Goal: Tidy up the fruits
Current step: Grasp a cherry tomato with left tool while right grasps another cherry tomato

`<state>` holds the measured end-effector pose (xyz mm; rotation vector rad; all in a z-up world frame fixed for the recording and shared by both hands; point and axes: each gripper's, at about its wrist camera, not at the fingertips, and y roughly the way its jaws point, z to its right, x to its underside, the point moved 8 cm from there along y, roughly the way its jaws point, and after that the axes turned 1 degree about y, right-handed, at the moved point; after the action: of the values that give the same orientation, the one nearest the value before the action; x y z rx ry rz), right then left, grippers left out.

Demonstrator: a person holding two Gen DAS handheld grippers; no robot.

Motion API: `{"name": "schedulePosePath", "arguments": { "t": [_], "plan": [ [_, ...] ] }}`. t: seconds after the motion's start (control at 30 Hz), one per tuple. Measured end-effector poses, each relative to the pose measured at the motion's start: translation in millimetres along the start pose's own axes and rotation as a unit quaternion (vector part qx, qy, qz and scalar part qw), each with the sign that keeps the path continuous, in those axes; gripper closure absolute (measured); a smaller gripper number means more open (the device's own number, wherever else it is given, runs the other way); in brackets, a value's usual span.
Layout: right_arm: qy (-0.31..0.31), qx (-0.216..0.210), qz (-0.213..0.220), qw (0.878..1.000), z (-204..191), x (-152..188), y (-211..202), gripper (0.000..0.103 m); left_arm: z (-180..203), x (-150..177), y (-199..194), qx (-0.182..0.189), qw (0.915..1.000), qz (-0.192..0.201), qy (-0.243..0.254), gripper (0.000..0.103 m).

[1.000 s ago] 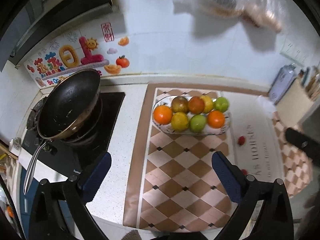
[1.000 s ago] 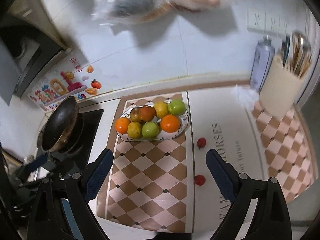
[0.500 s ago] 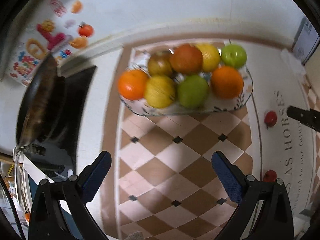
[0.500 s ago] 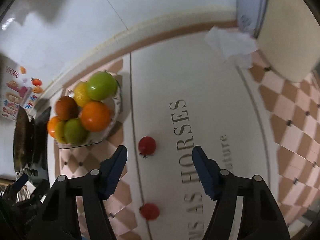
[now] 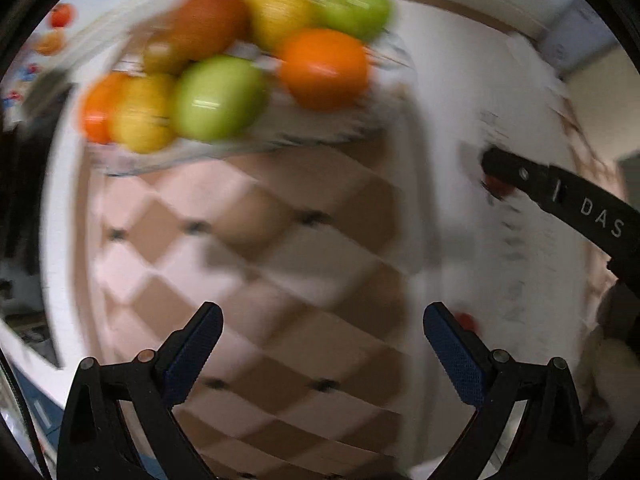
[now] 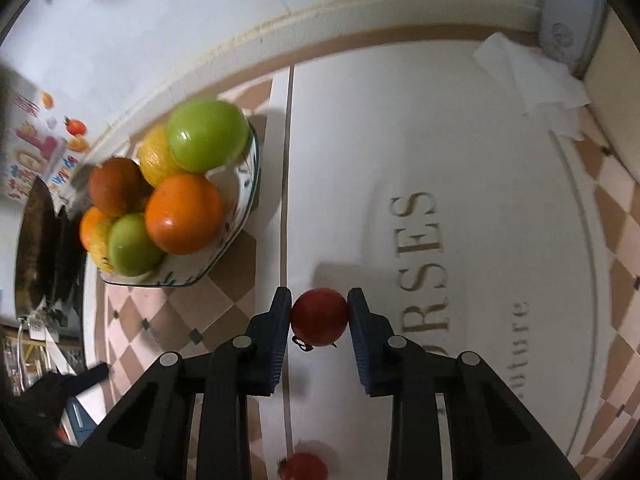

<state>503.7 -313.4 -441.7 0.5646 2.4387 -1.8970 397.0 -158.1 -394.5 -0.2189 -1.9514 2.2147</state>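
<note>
A glass plate (image 6: 244, 216) holds oranges, green apples and lemons; it shows blurred in the left wrist view (image 5: 320, 136). My right gripper (image 6: 319, 312) has closed around a small red tomato (image 6: 319, 317) on the white mat, pads touching both its sides. A second red tomato (image 6: 304, 466) lies nearer, between the gripper's arms; it shows in the left wrist view (image 5: 466, 320). My left gripper (image 5: 322, 336) is open and empty above the checkered mat, in front of the plate. The right gripper's finger (image 5: 560, 196) shows at the right there, over the held tomato (image 5: 498, 186).
A frying pan (image 6: 38, 240) sits on the stove at the left. A white tissue (image 6: 528, 80) and a beige container (image 6: 616, 80) stand at the back right. The wall with fruit stickers (image 6: 44, 140) runs behind the plate.
My right gripper has dropped to the mat and closed on the red tomato. My left gripper has moved closer to the fruit plate, with the view blurred by motion.
</note>
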Motion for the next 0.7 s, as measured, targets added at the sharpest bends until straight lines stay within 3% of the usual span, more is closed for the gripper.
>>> {"name": "schedulePosePath", "arguments": {
  "t": [0.1, 0.2, 0.33, 0.57, 0.7],
  "plan": [
    [0.012, 0.005, 0.01, 1.0, 15, 10, -20, 0.072, 38, 8, 12, 0.046, 0.9981, -0.025, 0.032, 0.004],
    [0.027, 0.013, 0.009, 1.0, 34, 22, -34, 0.072, 66, 14, 23, 0.055, 0.9956, -0.037, 0.066, 0.017],
    [0.047, 0.025, 0.006, 0.999, 57, 38, -44, 0.072, 91, 21, 37, 0.055, 0.9926, -0.049, 0.096, 0.046],
    [0.068, 0.031, 0.003, 0.997, 74, 52, -48, 0.072, 105, 18, 38, 0.035, 0.9918, -0.02, 0.121, 0.078],
    [0.06, 0.032, 0.006, 0.998, 71, 49, -50, 0.072, 96, 12, 33, 0.045, 0.9936, -0.011, 0.103, 0.084]
  ]
}}
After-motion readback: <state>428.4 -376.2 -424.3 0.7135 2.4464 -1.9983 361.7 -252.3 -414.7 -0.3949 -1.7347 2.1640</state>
